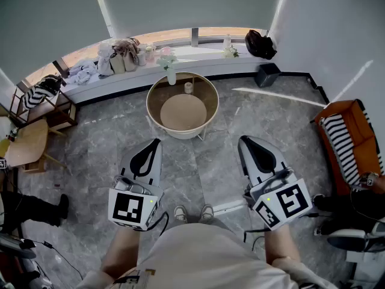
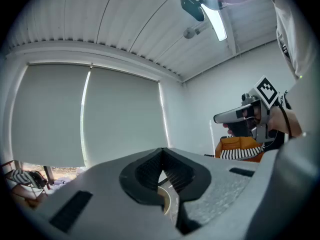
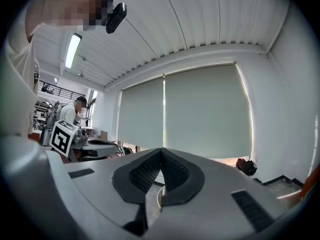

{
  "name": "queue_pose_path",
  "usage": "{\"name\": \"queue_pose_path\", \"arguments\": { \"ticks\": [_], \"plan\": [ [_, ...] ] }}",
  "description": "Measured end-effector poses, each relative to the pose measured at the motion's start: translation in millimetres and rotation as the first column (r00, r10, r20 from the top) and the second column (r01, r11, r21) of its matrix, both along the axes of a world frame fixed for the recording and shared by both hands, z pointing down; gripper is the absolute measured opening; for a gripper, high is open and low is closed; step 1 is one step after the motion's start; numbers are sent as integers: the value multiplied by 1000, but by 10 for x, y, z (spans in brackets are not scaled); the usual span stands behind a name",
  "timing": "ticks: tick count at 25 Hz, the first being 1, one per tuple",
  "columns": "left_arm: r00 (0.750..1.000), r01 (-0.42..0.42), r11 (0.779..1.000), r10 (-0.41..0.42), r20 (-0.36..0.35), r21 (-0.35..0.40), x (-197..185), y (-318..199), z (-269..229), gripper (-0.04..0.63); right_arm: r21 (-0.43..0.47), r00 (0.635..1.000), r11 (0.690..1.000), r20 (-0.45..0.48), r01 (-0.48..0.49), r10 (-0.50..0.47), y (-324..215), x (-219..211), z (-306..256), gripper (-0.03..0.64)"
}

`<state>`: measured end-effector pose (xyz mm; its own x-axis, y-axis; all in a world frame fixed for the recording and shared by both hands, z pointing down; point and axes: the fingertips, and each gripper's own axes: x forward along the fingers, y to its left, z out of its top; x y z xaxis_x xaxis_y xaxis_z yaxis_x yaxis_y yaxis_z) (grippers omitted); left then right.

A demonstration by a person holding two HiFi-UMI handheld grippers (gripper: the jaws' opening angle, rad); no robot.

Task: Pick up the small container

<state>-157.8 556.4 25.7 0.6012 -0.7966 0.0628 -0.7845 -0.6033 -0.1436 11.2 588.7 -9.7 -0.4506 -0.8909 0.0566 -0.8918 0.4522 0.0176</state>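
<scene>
The small container [image 1: 189,87], a pale little cup, stands at the back of a round wooden tray table [image 1: 207,116], next to a white vase [image 1: 171,77] with flowers. Both grippers hover over the stone floor, well short of the table. My left gripper [image 1: 157,141] is shut and holds nothing; it points toward the table's near left side. To the right, my right gripper [image 1: 243,139] is also shut and empty. In the left gripper view the left gripper [image 2: 161,152] has its jaws together, with a sliver of the table rim [image 2: 167,200] behind them. The right gripper [image 3: 161,151] likewise has its jaws together in the right gripper view.
A windowsill [image 1: 198,56] behind the table carries clothes, bags and a bottle. A black box [image 1: 266,74] sits on the floor at the back right. An orange sofa [image 1: 346,140] with a striped cushion is at right, a wooden chair [image 1: 24,143] at left. My shoes [image 1: 191,212] are below.
</scene>
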Motion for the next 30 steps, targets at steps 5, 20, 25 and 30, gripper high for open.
{"name": "queue_pose_path", "arguments": {
  "ticks": [5,20,25,30],
  "plan": [
    [1000,-9,1000,9,-5,4,48,-8,-9,8,-1,1000,1000,-1,0,0,-22,32,29,6],
    [1000,0,1000,0,8,-10,243,-37,62,8,-13,999,1000,23,-26,26,-65,264,116,6],
    [1000,10,1000,-10,12,-4,354,-58,39,8,-8,1000,1000,26,-16,16,-101,379,119,6],
    [999,25,1000,-24,22,-16,510,-33,51,8,-7,1000,1000,30,1,-1,-126,540,140,6]
  ]
}}
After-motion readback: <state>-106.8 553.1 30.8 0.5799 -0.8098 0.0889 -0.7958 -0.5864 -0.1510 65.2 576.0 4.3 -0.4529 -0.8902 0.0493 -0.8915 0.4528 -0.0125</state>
